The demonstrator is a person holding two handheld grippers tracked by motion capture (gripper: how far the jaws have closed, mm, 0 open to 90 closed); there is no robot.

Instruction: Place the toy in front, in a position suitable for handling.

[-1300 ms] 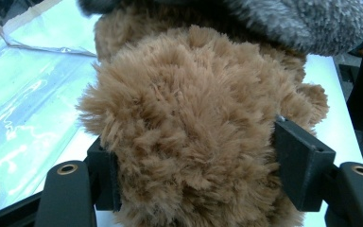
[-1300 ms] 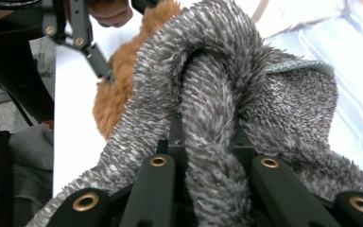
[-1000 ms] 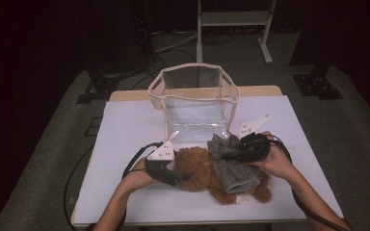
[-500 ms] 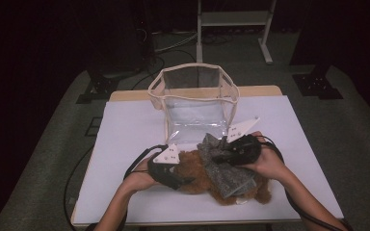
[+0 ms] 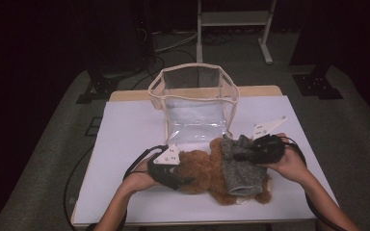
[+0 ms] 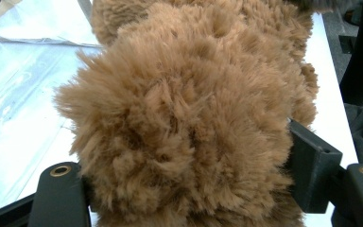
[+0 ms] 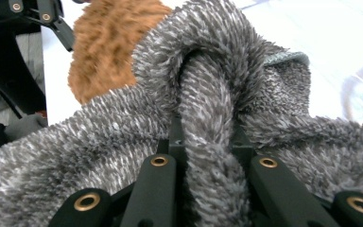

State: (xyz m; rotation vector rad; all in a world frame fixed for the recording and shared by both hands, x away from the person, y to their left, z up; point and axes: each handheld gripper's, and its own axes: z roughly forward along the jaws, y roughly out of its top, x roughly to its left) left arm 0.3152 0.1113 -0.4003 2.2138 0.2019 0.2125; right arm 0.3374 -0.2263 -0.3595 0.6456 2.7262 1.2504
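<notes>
A brown plush bear (image 5: 200, 168) lies on its side on the white table (image 5: 125, 139). A grey fuzzy garment (image 5: 241, 171) covers its right half. My left gripper (image 5: 180, 182) is shut on the bear's left end, and brown fur (image 6: 184, 118) bulges between the two black jaws of that gripper (image 6: 186, 182). My right gripper (image 5: 238, 155) is shut on a bunched fold of the grey garment (image 7: 208, 94), which rises from between its jaws (image 7: 207, 151). Behind that fold the bear's fur (image 7: 104, 47) shows.
A clear soft-sided bag (image 5: 195, 103) with a cream rim stands open just behind the bear, at the table's middle back. Cables trail from both grippers over the table's front edge. Dark floor and a metal stand's legs (image 5: 233, 33) lie beyond.
My right gripper went left with the grey garment, then came back right, drawing the garment along the bear. The left gripper and the bear's left end stayed put.
</notes>
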